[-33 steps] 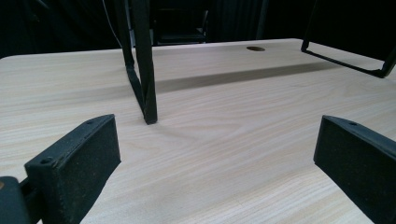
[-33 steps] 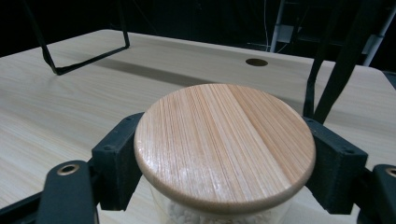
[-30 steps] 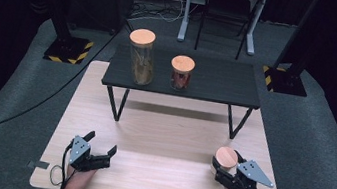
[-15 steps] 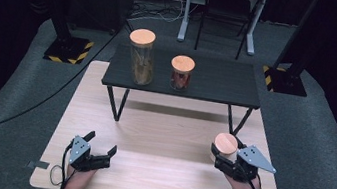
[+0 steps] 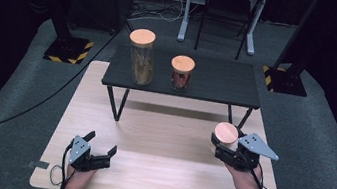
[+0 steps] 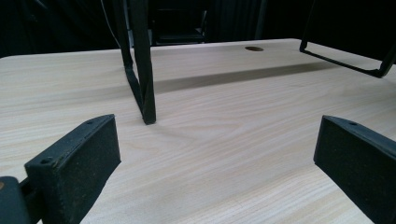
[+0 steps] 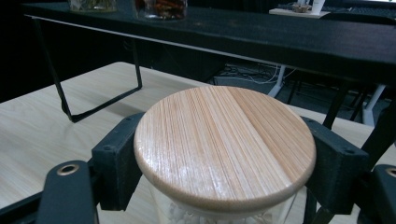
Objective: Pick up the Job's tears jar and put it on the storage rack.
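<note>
My right gripper (image 5: pixel 224 140) is shut on a glass jar with a round wooden lid (image 5: pixel 226 132), held upright above the light wooden table (image 5: pixel 164 144) at its right side. In the right gripper view the lid (image 7: pixel 224 140) sits between the two black jaws, which clamp the jar just below it; white contents show through the glass. My left gripper (image 5: pixel 101 143) rests low at the table's front left, open, with nothing between its fingers (image 6: pixel 74 163).
A low black shelf (image 5: pixel 208 83) on thin metal legs stands across the back of the table. On it are a tall jar (image 5: pixel 140 57) and a shorter jar (image 5: pixel 181 73), both with wooden lids. One shelf leg (image 6: pixel 140 70) stands ahead of the left gripper.
My right gripper has lifted the jar off the table and carried it slightly toward the shelf. The left gripper has stayed where it was.
</note>
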`<state>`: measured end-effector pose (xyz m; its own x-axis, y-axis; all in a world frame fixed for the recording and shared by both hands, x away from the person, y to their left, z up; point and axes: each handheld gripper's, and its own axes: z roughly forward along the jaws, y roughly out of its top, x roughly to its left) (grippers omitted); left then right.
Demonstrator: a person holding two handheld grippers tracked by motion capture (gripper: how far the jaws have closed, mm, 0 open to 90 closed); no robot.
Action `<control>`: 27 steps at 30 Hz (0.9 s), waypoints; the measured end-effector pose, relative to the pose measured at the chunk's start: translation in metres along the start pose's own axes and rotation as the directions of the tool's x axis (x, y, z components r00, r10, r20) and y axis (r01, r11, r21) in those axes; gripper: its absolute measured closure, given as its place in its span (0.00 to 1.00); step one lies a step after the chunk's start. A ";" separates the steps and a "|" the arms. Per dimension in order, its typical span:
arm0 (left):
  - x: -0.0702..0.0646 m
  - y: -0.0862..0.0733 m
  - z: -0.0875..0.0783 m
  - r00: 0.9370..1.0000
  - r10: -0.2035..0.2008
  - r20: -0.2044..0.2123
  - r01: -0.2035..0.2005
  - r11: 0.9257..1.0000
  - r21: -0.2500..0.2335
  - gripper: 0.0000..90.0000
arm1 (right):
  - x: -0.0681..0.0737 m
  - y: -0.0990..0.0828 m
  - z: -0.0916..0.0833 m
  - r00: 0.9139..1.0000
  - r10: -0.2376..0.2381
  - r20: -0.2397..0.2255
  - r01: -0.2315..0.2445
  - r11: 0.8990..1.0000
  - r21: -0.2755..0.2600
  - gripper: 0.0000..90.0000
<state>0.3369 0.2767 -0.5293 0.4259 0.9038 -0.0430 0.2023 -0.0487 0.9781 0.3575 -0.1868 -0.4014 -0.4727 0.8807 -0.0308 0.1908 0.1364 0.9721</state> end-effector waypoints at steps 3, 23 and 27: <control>0.000 0.000 0.000 1.000 0.000 0.000 0.000 1.000 0.000 0.00 | -0.001 0.006 0.001 1.000 -0.013 0.003 0.013 1.000 -0.003 0.25; 0.000 0.000 0.000 1.000 0.001 0.002 -0.001 1.000 0.000 0.00 | 0.005 0.044 0.009 0.999 -0.030 -0.032 0.029 0.999 -0.042 0.25; 0.000 0.000 0.000 1.000 0.002 0.002 -0.002 1.000 0.000 0.00 | 0.009 0.055 0.012 0.998 -0.047 -0.041 0.045 0.998 -0.049 0.25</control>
<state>0.3368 0.2766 -0.5293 0.4276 0.9030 -0.0419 0.2016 -0.0501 0.9782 0.3744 -0.1659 -0.3513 -0.5157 0.8541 -0.0673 0.1264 0.1535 0.9800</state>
